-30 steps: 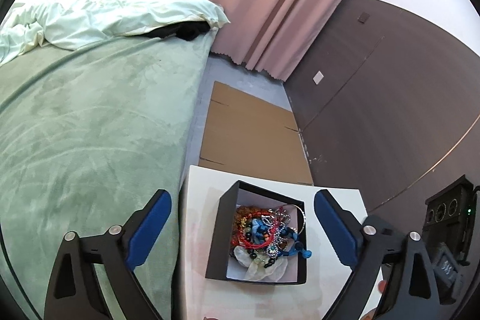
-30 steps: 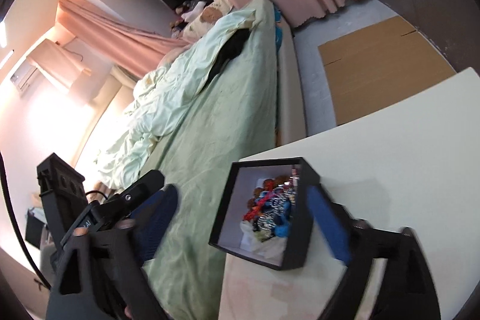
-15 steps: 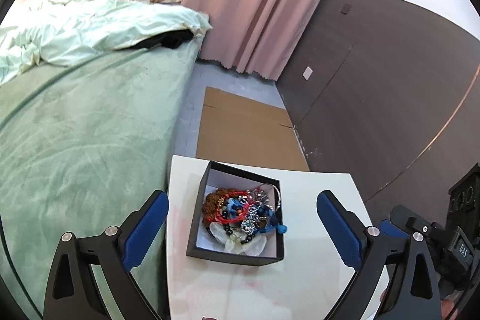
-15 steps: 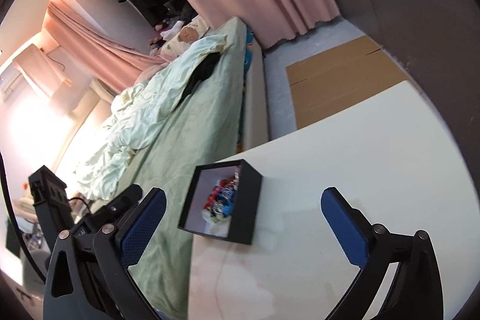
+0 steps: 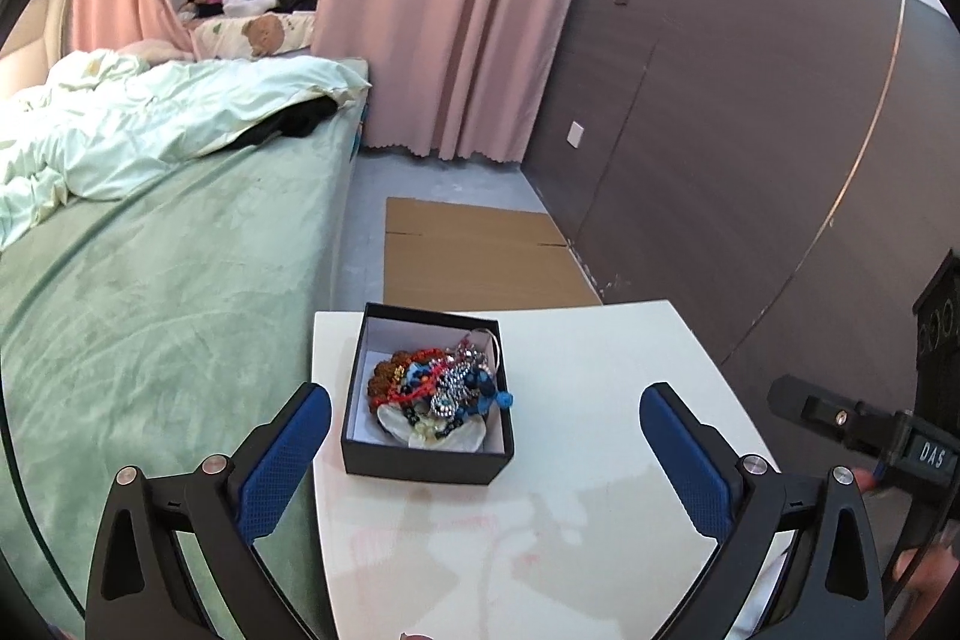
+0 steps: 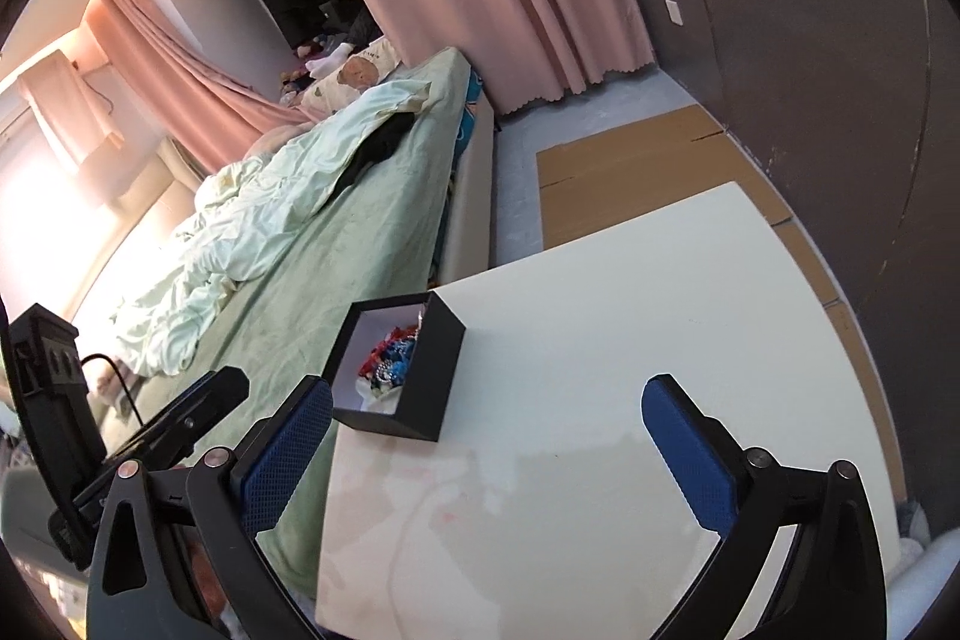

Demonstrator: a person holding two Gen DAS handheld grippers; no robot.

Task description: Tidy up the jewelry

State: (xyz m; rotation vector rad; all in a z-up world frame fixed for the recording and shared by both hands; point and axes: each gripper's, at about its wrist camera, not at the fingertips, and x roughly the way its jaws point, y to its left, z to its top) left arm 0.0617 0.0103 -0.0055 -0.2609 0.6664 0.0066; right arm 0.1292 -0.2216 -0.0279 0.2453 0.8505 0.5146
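A black open box (image 5: 420,463) stands on the left part of a white table (image 5: 600,400), close to its left edge. Inside lies a tangled heap of jewelry (image 5: 441,388): red, blue and brown beads and silver pieces. My left gripper (image 5: 485,394) hovers in front of the box, apart from it, its jaws opening with nothing between the blue pads. In the right wrist view the box (image 6: 429,370) and jewelry (image 6: 393,355) sit ahead to the left. My right gripper (image 6: 487,387) hangs wide open over the bare table (image 6: 630,310), holding nothing.
A bed with a green blanket (image 5: 150,310) and a crumpled pale duvet (image 5: 120,124) runs along the table's left. Flat cardboard (image 5: 474,250) lies on the floor beyond the table. Pink curtains (image 5: 456,10) and a dark wall panel (image 5: 720,130) close off the back and right.
Both grippers have drawn back and up from the box, which now looks smaller and farther off. The box no longer sits between the right gripper's pads. Both jaws widened slightly.
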